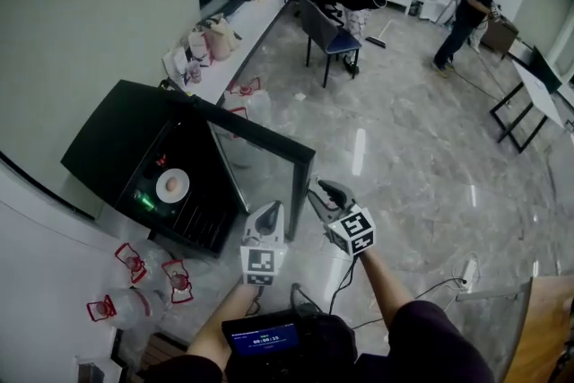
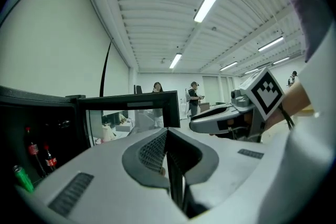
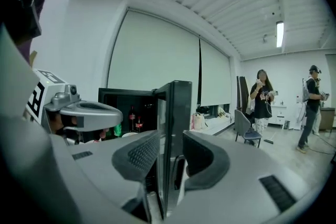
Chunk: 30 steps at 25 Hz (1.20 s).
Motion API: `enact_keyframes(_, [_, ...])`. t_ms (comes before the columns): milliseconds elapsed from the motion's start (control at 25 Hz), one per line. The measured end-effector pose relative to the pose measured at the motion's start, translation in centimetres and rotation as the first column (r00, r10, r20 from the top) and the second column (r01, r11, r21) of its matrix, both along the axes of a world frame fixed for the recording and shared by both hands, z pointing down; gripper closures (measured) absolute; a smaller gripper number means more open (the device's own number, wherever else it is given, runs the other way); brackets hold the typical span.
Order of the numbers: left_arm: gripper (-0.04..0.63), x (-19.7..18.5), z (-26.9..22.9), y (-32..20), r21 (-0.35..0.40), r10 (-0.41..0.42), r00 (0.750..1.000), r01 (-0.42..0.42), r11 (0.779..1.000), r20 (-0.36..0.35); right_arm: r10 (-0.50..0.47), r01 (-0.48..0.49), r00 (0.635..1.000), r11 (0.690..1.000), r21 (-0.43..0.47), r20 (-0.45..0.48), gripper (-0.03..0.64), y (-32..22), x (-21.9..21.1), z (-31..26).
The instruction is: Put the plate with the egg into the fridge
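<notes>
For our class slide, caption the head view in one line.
Plate with the egg inside the open fridge; right gripper, jaws open, straddles the door edge; left gripper shut alongside.

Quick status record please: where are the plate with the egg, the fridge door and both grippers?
plate: inside the fridge, on a shelf
egg: on the plate
fridge door: open, swung toward the person
left gripper: shut, nothing between its jaws
right gripper: jaws apart, the door's free edge between them, pads not seen pressing
task state: plate is in, door not yet closed
</notes>
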State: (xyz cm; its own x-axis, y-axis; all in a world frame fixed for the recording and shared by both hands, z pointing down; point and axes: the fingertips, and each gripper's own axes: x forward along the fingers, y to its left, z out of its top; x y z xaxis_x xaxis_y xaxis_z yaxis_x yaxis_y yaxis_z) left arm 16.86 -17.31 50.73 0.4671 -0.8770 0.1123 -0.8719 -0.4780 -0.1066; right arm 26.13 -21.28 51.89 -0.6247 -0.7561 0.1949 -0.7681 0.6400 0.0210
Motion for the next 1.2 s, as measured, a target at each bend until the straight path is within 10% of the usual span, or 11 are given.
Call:
enact_keyframes(640, [0.586, 0.2, 1.5, -0.9, -0.034, -0.105, 0.994, 0.106, 0.994, 0.037, -0.272, 0.273, 0.961, 0.962, -0.020, 0.049, 0.442, -3.1, -1.4, -0.7])
enact_keyframes(1200, [0.586, -8.6, 1.3, 5.8, -0.031, -0.177, 0.984, 0.178, 0.983, 0.034, -0.374, 0.374, 0.927, 0.927, 0.002, -0.001, 0.442, 6.6, -10.6, -1.1])
